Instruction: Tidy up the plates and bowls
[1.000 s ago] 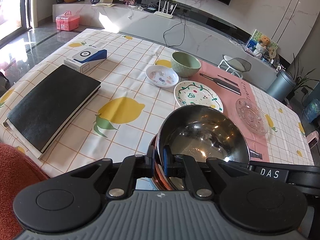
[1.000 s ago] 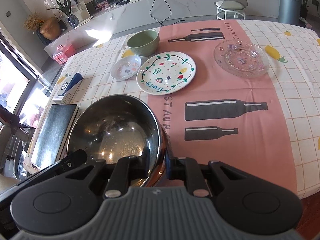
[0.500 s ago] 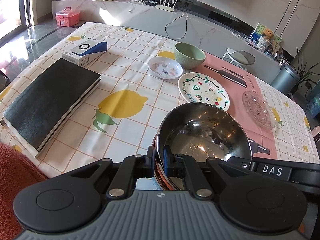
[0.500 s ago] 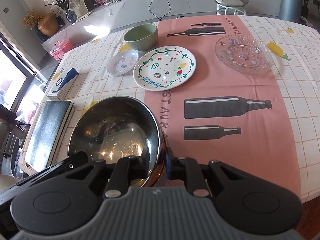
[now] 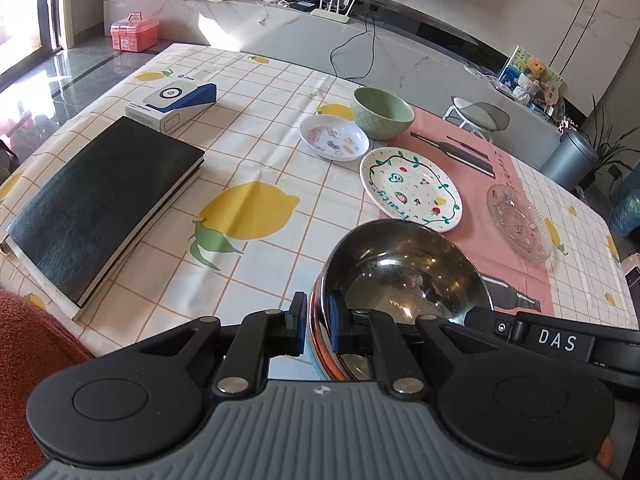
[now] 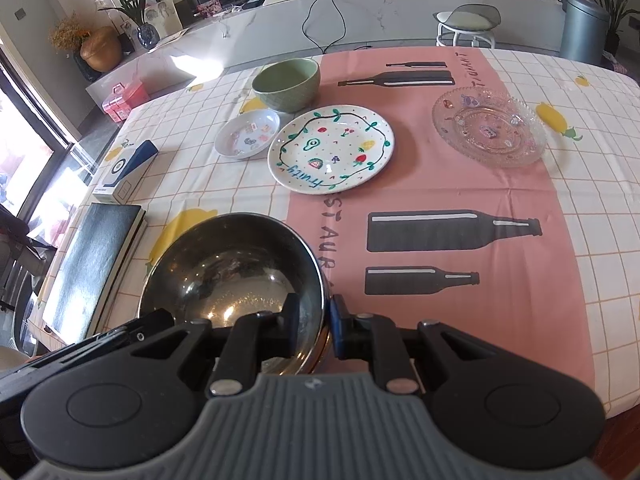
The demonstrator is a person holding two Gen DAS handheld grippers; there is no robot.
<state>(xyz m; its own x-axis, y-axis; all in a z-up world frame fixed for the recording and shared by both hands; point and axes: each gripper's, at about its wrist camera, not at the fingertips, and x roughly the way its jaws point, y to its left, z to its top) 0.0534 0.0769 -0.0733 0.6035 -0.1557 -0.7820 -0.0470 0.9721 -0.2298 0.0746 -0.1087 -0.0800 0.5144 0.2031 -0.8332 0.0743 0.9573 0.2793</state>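
Observation:
A shiny steel bowl sits low over the near edge of the table, between both grippers. My left gripper straddles the bowl's near left rim. Its jaws are opening, and a thin gap shows beside the outer pad. My right gripper is shut on the bowl's near right rim, one finger inside and one outside. Farther back lie a painted fruit plate, a small white dish, a green bowl and a clear glass plate.
A black book and a blue-and-white box lie on the left of the lemon-print tablecloth. A pink runner with bottle prints crosses the right side. A stool and a bin stand beyond the table.
The left jaws have spread slightly around the bowl's rim. The bowl and both grippers have stayed almost where they were.

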